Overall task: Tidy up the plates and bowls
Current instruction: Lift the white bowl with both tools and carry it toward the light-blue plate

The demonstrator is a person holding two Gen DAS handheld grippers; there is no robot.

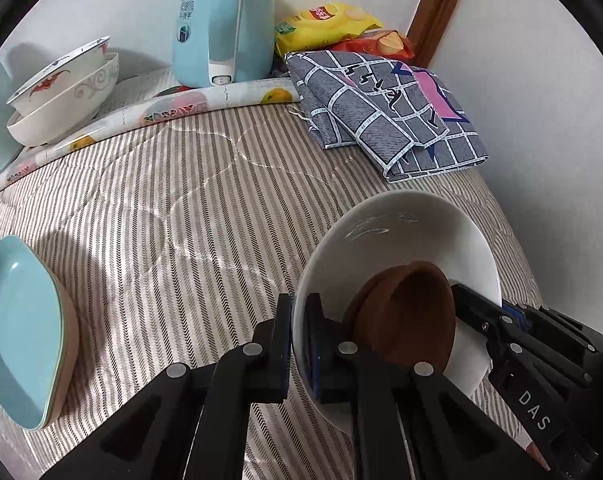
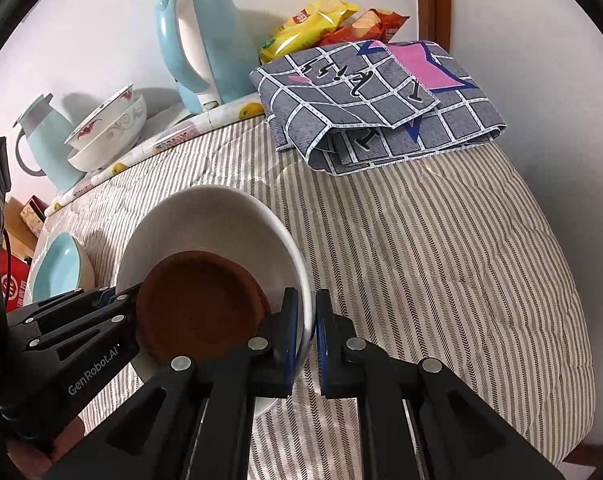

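A white bowl (image 1: 401, 236) with a brown dish (image 1: 409, 312) inside it is held over the striped table. My left gripper (image 1: 299, 344) is shut on the bowl's left rim. My right gripper (image 2: 311, 336) is shut on the bowl's (image 2: 205, 216) right rim, with the brown dish (image 2: 197, 308) beside its inner finger. The right gripper also shows in the left wrist view (image 1: 501, 332). A light blue dish nested in a tan bowl (image 1: 21, 328) sits at the table's left. Two stacked patterned bowls (image 1: 65, 92) stand at the back left.
A light blue kettle (image 1: 225, 20) stands at the back. A folded grey checked cloth (image 1: 381, 108) lies at the back right with snack bags (image 1: 329, 24) behind it. A light blue jug (image 2: 45, 140) stands far left. A wall runs along the right.
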